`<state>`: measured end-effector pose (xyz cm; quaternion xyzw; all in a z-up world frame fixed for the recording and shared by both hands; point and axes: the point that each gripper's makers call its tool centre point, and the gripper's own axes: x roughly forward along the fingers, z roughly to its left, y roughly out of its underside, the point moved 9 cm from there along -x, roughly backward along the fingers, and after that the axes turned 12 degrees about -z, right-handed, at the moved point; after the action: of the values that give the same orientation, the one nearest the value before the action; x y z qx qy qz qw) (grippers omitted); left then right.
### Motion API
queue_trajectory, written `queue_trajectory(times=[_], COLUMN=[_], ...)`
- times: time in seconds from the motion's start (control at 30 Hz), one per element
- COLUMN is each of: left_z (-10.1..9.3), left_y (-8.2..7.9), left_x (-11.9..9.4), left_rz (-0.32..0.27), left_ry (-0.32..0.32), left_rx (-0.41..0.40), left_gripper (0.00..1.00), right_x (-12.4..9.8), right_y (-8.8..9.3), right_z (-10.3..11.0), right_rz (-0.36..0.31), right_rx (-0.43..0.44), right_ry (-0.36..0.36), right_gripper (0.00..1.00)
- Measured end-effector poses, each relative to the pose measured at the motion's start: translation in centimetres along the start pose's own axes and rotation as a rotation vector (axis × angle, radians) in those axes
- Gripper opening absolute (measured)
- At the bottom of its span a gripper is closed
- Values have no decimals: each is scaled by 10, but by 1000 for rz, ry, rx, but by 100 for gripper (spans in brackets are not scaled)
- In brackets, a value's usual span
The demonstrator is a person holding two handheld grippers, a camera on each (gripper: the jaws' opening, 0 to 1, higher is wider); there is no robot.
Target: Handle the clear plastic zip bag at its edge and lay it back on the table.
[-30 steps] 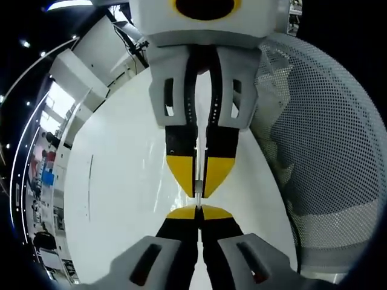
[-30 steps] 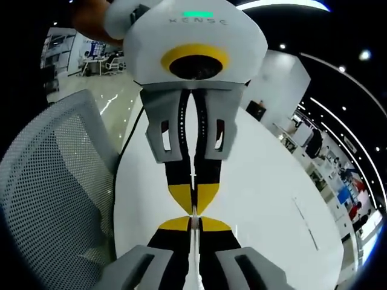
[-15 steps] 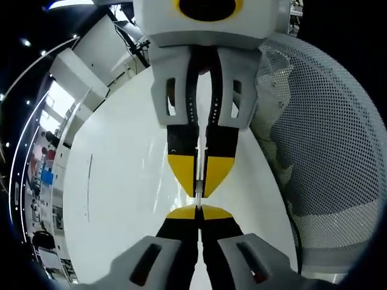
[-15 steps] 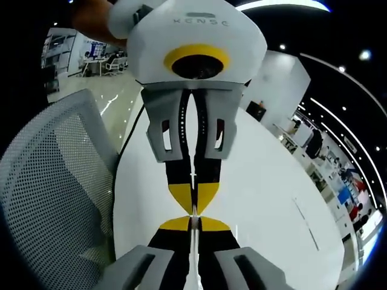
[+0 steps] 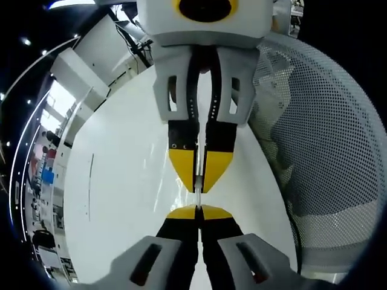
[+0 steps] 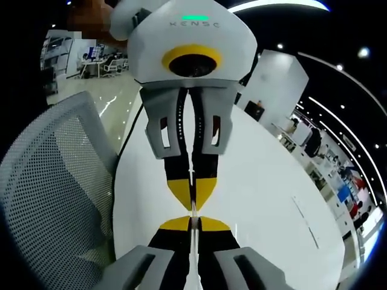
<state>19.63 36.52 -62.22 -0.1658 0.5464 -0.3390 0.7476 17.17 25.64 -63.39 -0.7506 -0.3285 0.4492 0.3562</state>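
Note:
The clear plastic zip bag (image 5: pixel 198 198) shows edge-on as a thin pale strip stretched between the two grippers above the white table (image 5: pixel 121 181). In the left gripper view my left gripper (image 5: pixel 198 209) rises from the bottom, its yellow-tipped jaws shut on the strip. My right gripper (image 5: pixel 198 188) comes down from the top, tip to tip with it and also shut on the strip. In the right gripper view my right gripper (image 6: pixel 192 222) is at the bottom and my left gripper (image 6: pixel 191 205) faces it from above, with the bag (image 6: pixel 192 257) as a thin line between the jaws.
A grey mesh chair back (image 5: pixel 326 151) stands close beside the table, and sits on the left in the right gripper view (image 6: pixel 54 181). The white table (image 6: pixel 266 199) stretches away under both grippers. Desks and shelves of an office lie far behind.
The two grippers have drawn slightly apart, so a little more of the thin strip shows between their tips. Both stay shut.

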Motion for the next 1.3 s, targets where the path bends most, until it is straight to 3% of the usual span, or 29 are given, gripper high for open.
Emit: queue_trajectory(times=[1.3], left_z=[6], left_y=[3], left_x=[-8], left_rz=[1], left_ry=[-33], left_rx=[-21], left_gripper=[0], right_x=[-8], right_y=[7], right_z=[-8], right_rz=[7], right_rx=[29], right_ry=[44], right_gripper=[0])
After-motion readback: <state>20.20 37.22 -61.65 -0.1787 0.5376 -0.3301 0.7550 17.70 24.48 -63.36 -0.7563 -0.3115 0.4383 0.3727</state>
